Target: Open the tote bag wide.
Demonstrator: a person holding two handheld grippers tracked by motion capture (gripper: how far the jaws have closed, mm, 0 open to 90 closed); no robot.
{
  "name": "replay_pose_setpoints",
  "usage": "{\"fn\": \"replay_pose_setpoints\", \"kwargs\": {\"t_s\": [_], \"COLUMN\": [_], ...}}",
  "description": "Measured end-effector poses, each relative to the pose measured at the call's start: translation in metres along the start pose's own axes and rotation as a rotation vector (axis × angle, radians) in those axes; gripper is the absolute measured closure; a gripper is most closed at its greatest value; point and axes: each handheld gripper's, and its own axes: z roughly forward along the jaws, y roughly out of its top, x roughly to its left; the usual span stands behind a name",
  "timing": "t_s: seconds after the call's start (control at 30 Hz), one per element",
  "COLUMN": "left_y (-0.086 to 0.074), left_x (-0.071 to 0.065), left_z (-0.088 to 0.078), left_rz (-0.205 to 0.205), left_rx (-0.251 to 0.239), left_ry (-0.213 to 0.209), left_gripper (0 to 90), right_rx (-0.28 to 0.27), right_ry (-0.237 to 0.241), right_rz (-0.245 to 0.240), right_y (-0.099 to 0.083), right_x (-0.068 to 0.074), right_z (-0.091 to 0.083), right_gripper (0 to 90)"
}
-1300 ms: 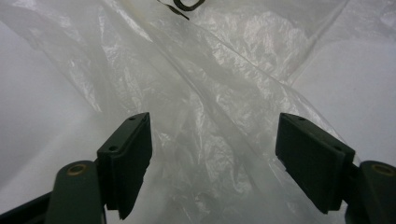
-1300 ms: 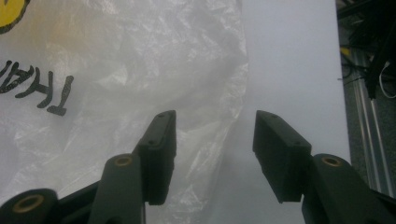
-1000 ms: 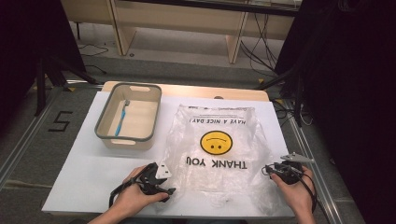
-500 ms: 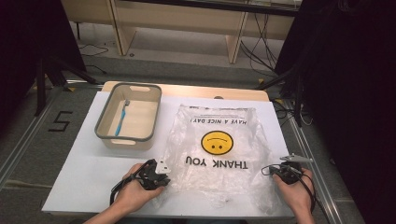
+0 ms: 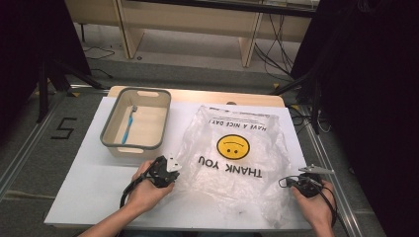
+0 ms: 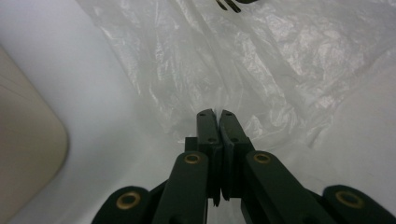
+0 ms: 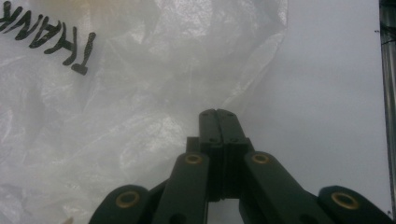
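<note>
Bag: a clear plastic bag lies flat and crumpled on the white table, right of the middle. It carries a yellow smiley face and black lettering, both upside down from the near side.
Left gripper: the left gripper sits at the bag's near-left edge. Its jaws have just been closing and now stand pressed together, with a fold of the thin plastic pinched between the tips, as the left gripper view shows.
Right gripper: the right gripper sits at the bag's near-right edge. Its jaws have just clamped tight; the bag's edge runs right at the tips, but I cannot tell whether any plastic is caught between them.
Bin: a grey-rimmed beige bin stands at the far left of the table, just left of the bag and apart from it. Its rounded corner shows beside the left gripper.
Toothbrush: a blue toothbrush lies inside the bin, running near to far.
In the way: nothing lies on top of the bag.
Surroundings: floor with cables and wooden furniture legs lie beyond the far edge of the table.
</note>
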Motion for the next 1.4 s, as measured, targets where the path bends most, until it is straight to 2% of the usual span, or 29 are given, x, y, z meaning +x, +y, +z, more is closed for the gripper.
{"fn": "replay_pose_setpoints", "kwargs": {"t_s": [0.23,0.37,0.57,0.8,1.13,1.4], "left_y": [0.008,0.011,0.015,0.020,0.026,0.040], "left_x": [0.008,0.010,0.014,0.018,0.024,0.029], "left_z": [0.007,0.011,0.017,0.021,0.026,0.028], "left_rz": [0.013,0.018,0.023,0.024,0.016,0.000], "left_rx": [-0.042,-0.044,-0.060,-0.070,-0.086,-0.103], "left_ry": [0.065,0.089,0.117,0.141,0.171,0.197], "left_gripper": [88.5,88.5,88.4,88.3,88.2,88.2], "right_rx": [0.018,0.029,0.055,0.080,0.068,0.069], "right_ry": [0.020,0.033,0.046,0.061,0.074,0.094], "right_rz": [-0.005,-0.015,-0.029,-0.024,-0.040,-0.058], "right_y": [-0.004,-0.005,-0.006,-0.008,-0.007,-0.007], "right_x": [0.007,0.013,0.016,0.017,0.023,0.029], "right_z": [-0.009,-0.012,-0.013,-0.013,-0.011,-0.009], "right_gripper": [90.0,90.0,90.0,90.0,90.0,90.0]}}
